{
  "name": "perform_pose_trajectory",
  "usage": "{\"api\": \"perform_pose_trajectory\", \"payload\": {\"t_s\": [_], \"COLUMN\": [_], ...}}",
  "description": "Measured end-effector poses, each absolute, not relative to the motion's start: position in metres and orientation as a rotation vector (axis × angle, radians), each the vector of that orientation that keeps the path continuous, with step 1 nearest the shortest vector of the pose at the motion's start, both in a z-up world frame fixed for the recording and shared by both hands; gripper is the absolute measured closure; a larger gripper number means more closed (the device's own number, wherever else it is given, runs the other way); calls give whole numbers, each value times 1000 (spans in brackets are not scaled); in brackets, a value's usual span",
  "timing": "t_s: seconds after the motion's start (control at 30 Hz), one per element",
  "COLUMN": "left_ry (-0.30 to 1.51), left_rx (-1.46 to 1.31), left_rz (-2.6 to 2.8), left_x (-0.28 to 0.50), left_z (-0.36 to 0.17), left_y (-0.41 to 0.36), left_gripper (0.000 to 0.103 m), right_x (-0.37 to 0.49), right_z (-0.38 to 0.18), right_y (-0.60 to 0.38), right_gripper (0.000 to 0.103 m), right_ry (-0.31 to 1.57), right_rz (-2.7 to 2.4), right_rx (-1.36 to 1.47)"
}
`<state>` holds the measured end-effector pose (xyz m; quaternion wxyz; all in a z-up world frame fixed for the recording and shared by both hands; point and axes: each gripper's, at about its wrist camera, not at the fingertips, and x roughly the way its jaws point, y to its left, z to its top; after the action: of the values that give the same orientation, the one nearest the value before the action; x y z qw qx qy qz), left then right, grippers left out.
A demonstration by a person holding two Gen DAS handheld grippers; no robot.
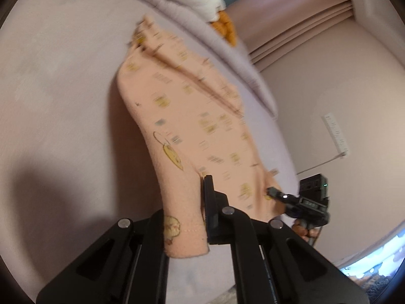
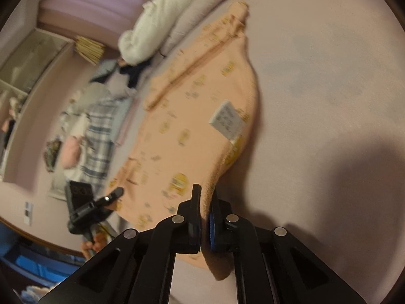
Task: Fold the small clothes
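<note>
Stretching lengthwise away over the bed (image 1: 63, 76), a peach garment (image 1: 192, 116) is pinched at its near corners by left tongs (image 1: 202, 202) and right tongs (image 2: 206, 202), both closed.

garment (image 1: 192, 116) on bed (image 1: 63, 76), white pillow (image 2: 157, 20) behind it

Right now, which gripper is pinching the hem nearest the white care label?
The right gripper; the label lies just beyond its closed fingers. The left gripper holds the opposite end.
</note>
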<state>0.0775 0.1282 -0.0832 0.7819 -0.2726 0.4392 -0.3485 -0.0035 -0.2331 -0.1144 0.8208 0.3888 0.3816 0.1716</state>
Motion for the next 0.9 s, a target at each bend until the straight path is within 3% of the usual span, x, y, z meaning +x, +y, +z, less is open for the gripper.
{"api": "perform_pose_trajectory", "payload": {"t_s": [0.53,0.9], "left_ry": [742,648], "left_rx": [-660,-688], "left_rz": [-874,-807], "left_x": [133,216], "left_z": [-13,20], "left_y": [100,94], "left_gripper": [101,101], "right_x": [32,99], "right_z": [-39,-1], "right_y": [-245,-278], "right_gripper": [96,96], "right_ry": [539,480], "right_rz": [460,419], "right_rx": [830,817]}}
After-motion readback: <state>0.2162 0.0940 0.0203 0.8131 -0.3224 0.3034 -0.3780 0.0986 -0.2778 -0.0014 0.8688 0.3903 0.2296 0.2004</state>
